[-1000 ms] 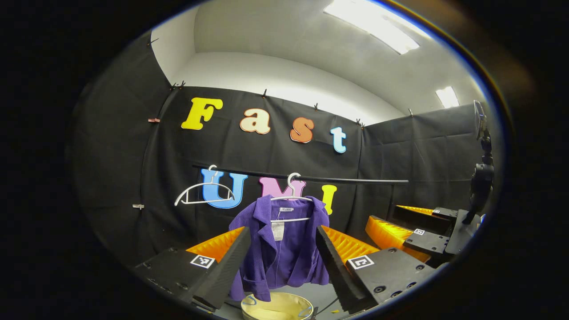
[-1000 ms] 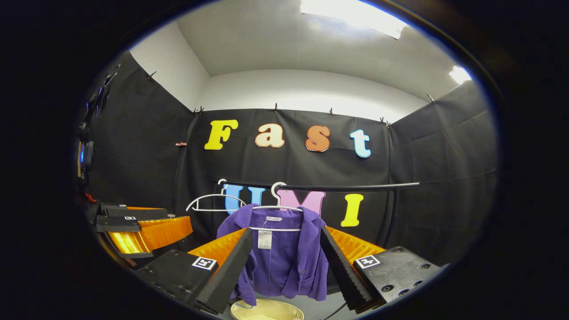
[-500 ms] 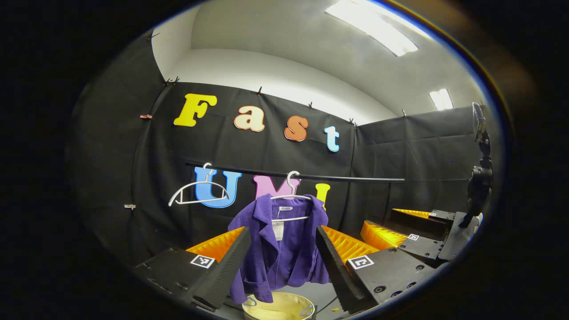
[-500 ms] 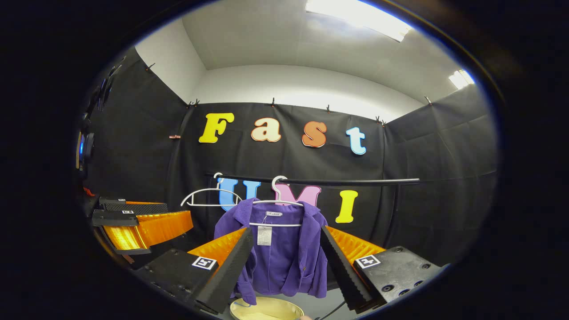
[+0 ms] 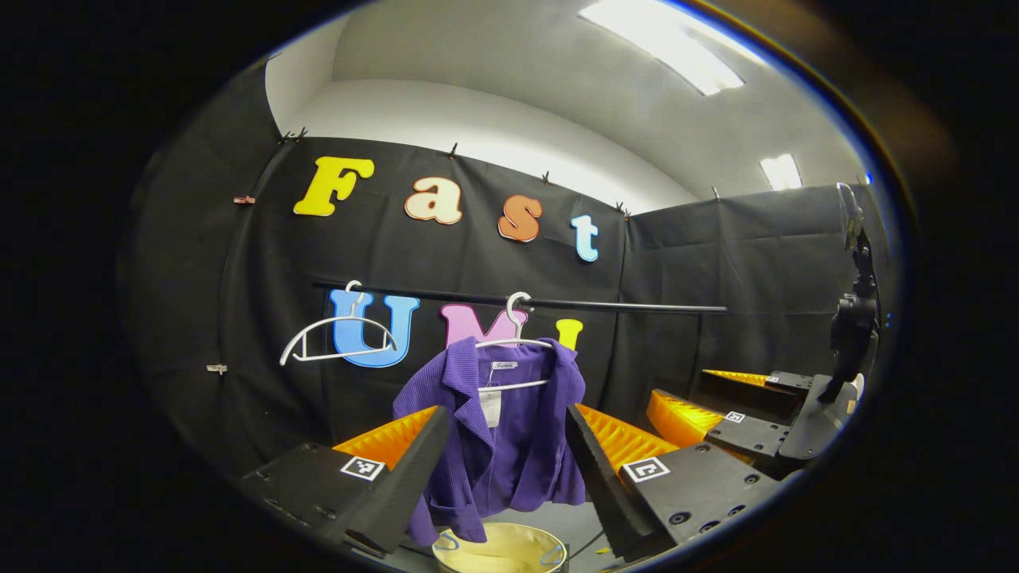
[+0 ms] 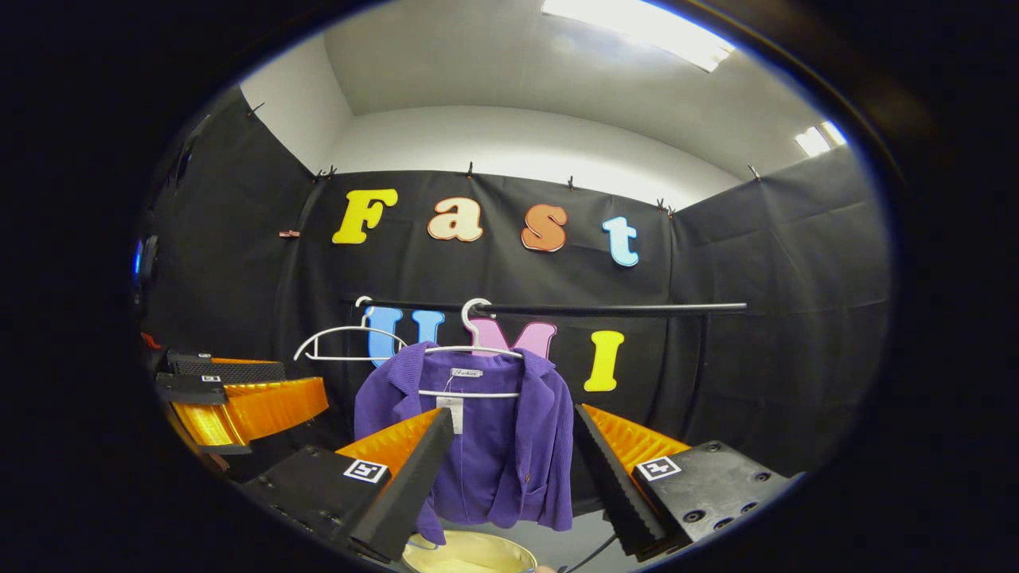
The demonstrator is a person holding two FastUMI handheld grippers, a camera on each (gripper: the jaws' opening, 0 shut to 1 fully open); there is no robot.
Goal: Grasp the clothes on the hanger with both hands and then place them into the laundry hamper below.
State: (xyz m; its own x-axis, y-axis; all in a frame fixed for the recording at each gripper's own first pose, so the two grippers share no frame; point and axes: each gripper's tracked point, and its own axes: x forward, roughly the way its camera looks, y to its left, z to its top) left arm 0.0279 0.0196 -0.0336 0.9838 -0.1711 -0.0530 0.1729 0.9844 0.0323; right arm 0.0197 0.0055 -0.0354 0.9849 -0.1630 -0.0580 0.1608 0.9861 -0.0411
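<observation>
A purple jacket [image 5: 509, 454] hangs open-fronted on a white hanger [image 5: 509, 344] from a black rail [image 5: 621, 305]. Under its hem stands a cream laundry hamper [image 5: 500, 551]. My left gripper [image 5: 505, 414] is open, short of the jacket, with the garment framed between its fingers. In the right gripper view the jacket [image 6: 493, 461] on its hanger [image 6: 470, 350] is likewise framed by my open right gripper [image 6: 513, 414], with the hamper [image 6: 466, 555] below. Each gripper shows beside the other: the right gripper [image 5: 716, 414] at the right, the left gripper [image 6: 239, 394] at the left.
An empty white hanger [image 5: 334, 341] hangs on the rail left of the jacket, and the empty hanger [image 6: 342, 338] appears in the right gripper view too. A black camera mount [image 5: 852, 334] stands at the far right. A thin cable [image 6: 589, 553] lies on the grey floor near the hamper.
In both views the jacket and rail have drifted up and to the left and look slightly larger. Both grippers stay open and hold nothing.
</observation>
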